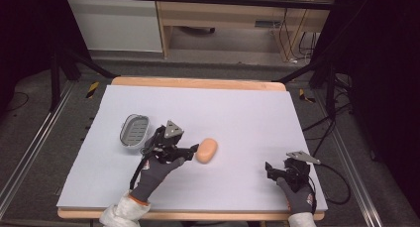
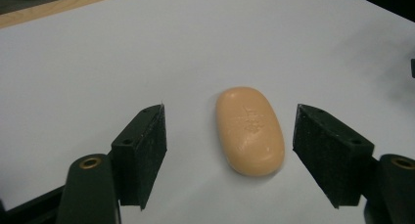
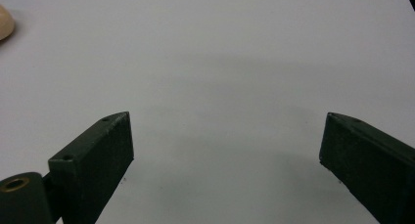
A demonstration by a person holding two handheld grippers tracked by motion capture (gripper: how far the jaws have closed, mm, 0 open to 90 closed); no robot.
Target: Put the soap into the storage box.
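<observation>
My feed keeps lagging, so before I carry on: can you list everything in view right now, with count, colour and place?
oval peach-orange bar of soap: one, peach-orange, lying flat on the mat left of centre, between the open left fingers, untouched.
oval grey metal soap dish with slotted bottom: one, grey, on the mat left of the soap, apart from it.
pale lilac table mat: one, covers the tabletop.
wooden table: one, light wood, edge shows around the mat.
left gripper: one, black, open around the soap, in a grey-gloved hand.
right gripper: one, black, open over bare mat at near right.
</observation>
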